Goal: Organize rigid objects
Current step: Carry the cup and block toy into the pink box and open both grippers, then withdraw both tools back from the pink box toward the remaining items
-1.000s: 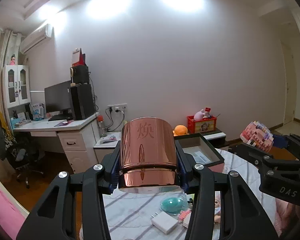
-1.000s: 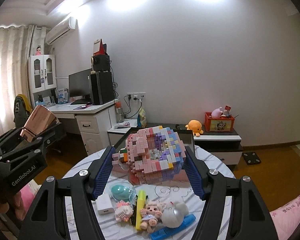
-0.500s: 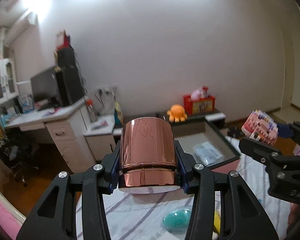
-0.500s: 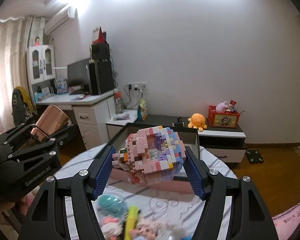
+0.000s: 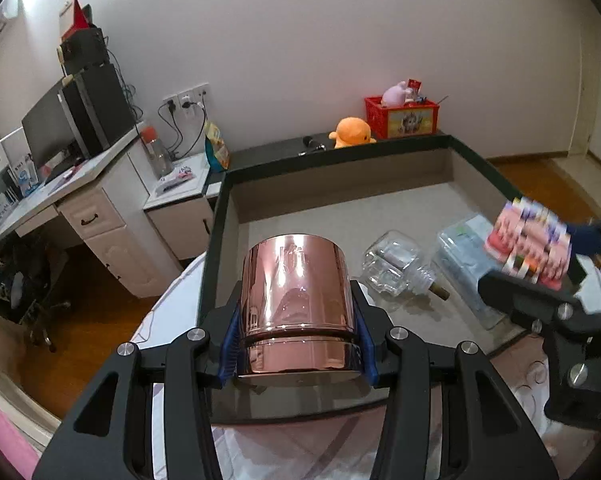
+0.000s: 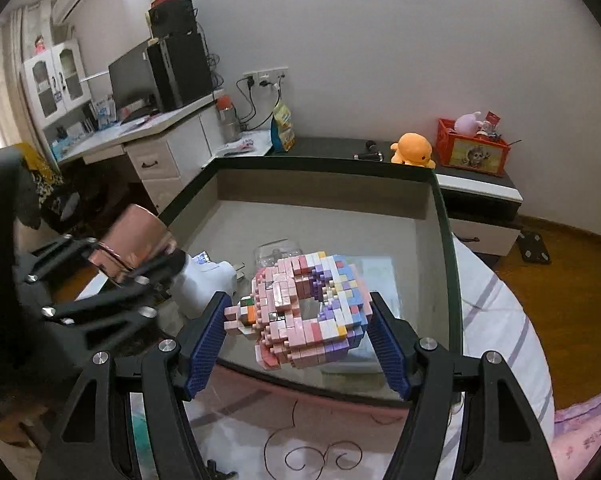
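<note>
Both tools full over the box

Left tool (image 5: 298, 340) grips a copper cup (image 5: 296, 300), right tool (image 6: 300, 334) a brick donut (image 6: 308, 308); only the left view shows the glass jar (image 5: 396, 268) inside the box (image 5: 340, 208).

Round table (image 6: 496, 312), striped cloth; dark-rimmed open box (image 5: 476, 162) on it.

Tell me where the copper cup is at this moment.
The copper cup sits clamped in the left hand-held gripper, held over the near-left corner of the box. In the left wrist view the glass bottle lies just to its right.
</note>
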### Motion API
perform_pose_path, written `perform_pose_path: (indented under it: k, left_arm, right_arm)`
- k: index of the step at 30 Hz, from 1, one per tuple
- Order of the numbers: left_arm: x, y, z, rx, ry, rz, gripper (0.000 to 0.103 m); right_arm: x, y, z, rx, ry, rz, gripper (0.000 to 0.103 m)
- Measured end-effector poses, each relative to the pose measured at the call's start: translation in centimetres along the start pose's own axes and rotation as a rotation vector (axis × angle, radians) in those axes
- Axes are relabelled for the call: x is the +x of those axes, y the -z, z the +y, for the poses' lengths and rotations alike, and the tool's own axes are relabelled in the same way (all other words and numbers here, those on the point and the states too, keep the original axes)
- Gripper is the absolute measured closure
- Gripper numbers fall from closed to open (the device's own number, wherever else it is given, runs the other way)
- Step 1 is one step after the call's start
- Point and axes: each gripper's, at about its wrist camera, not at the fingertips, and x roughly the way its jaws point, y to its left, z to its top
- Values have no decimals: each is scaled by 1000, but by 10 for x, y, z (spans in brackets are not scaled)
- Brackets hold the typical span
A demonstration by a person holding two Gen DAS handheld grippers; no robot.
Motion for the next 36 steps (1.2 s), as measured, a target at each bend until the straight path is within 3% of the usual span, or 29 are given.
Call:
perform_pose_path:
  k: [3, 5, 8, 10, 11, 16, 22, 29, 36]
  left_arm:
    - [4, 0, -2, -7, -15, -7, 53]
    - [4, 0, -4, -1, -34, -6, 36]
    - [0, -1, 1, -10, -39, -22, 20]
    - [-13, 0, 6, -28, -54, -54, 17]
    - [-20, 0, 9, -40, -47, -65, 14]
    - [-58, 5, 22, -73, -55, -113, 7]
    - [-127, 21, 30, -111, -44, -221, 0]
    - [-230, 60, 24, -141, -30, -388, 0]
    - [-299, 102, 10, -149, -41, -480, 0]
  right_arm:
    - [9, -4, -1, -11, 14, 39, 34]
    - [16, -5, -5, 8, 4, 74, 33]
    - [20, -5, -9, 18, 10, 97, 33]
    - [17, -6, -12, 39, -8, 82, 29]
    - [11, -5, -15, 54, -10, 63, 23]
    - [-15, -8, -16, 91, -20, -11, 22]
    - [-79, -1, -5, 79, -22, -132, 19]
    - [-175, 33, 27, 20, 11, -327, 17]
    - [-242, 80, 56, -19, 72, -470, 16]
